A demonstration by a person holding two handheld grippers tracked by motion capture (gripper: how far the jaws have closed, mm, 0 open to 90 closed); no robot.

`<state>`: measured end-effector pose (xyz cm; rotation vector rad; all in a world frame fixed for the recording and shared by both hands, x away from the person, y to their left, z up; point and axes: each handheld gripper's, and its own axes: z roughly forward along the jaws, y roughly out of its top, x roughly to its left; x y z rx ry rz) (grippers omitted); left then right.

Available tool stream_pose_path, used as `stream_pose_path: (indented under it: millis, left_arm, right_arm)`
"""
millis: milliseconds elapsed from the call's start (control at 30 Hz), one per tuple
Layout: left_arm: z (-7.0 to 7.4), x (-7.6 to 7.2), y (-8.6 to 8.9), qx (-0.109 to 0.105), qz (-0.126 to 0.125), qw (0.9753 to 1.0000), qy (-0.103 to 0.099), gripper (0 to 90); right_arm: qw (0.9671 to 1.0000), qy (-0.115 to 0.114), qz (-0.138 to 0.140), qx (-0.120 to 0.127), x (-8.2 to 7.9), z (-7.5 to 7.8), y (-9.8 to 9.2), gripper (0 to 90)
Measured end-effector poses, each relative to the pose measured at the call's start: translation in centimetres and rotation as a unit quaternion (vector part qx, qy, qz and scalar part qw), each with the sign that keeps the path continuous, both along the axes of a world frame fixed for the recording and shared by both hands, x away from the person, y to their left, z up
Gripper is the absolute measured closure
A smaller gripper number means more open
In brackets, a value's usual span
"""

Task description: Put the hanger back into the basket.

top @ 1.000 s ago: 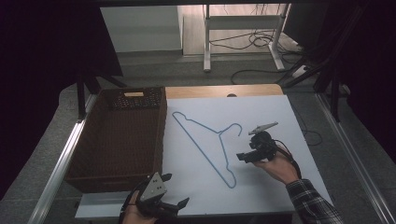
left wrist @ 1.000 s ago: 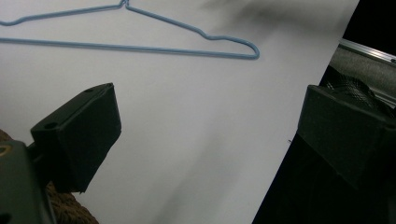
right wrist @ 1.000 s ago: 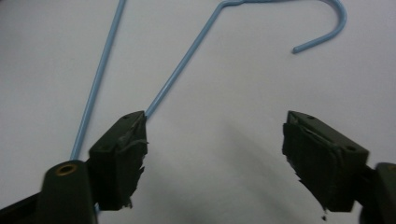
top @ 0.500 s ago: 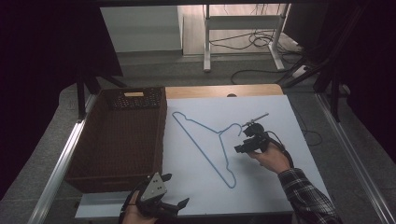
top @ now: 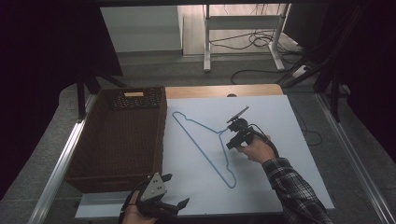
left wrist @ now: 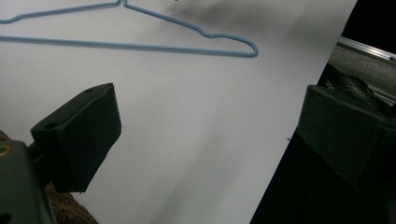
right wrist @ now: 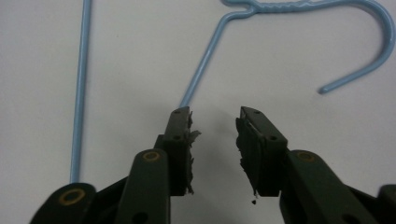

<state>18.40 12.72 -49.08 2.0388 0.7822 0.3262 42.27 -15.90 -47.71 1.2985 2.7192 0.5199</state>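
Note:
A light blue wire hanger (top: 201, 144) lies flat on the white board (top: 299, 154), its hook (top: 222, 134) toward the right. My right gripper (top: 231, 142) is open just beside the hook. In the right gripper view its jaws (right wrist: 215, 116) stand apart over bare board, and one hanger wire (right wrist: 198, 77) runs down behind the left fingertip (right wrist: 180, 119). The hook (right wrist: 369, 42) curves at the upper right. My left gripper (top: 178, 189) rests wide open at the board's near edge, apart from the hanger (left wrist: 140, 45), with nothing between its jaws (left wrist: 210, 126).
A dark brown wicker basket (top: 116, 135) stands along the left side of the board. A wooden table edge (top: 219, 91) shows behind the board. Metal rails (top: 56, 168) run along both sides, and cables lie on the floor beyond.
My right gripper has moved left and away across the board to the hanger's hook. The left gripper and the hanger have stayed in place.

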Motion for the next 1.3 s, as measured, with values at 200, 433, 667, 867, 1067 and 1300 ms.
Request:
stream_pose_path:
  millis: [200,433,667,867,1067,1300]
  left_arm:
    - [0.0,0.0,0.0,-0.001,-0.001,1.0000,0.001,6.6]
    - [0.0,0.0,0.1,-0.002,-0.001,1.0000,0.002,6.6]
    - [0.0,0.0,0.1,-0.004,-0.001,1.0000,0.001,6.5]
    - [0.1,0.0,0.1,-0.004,-0.001,1.0000,0.001,6.6]
    - [0.1,-0.1,0.1,-0.003,-0.002,1.0000,0.001,6.5]
    - [0.1,-0.1,0.2,-0.004,-0.002,1.0000,0.000,6.5]
  right_arm:
    - [0.9996,0.021,-0.001,-0.019,0.8,0.1,1.4,70.6]
    - [0.9978,0.057,-0.015,-0.031,1.9,-0.4,2.6,74.0]
    - [0.9965,0.065,-0.026,-0.045,2.7,-0.8,3.4,77.3]
    - [0.9943,0.083,-0.044,-0.050,3.1,-1.1,4.0,80.7]
    - [0.9918,0.095,-0.059,-0.062,3.4,-1.4,4.5,81.2]
    - [0.9899,0.097,-0.071,-0.076,3.6,-1.5,4.9,80.2]
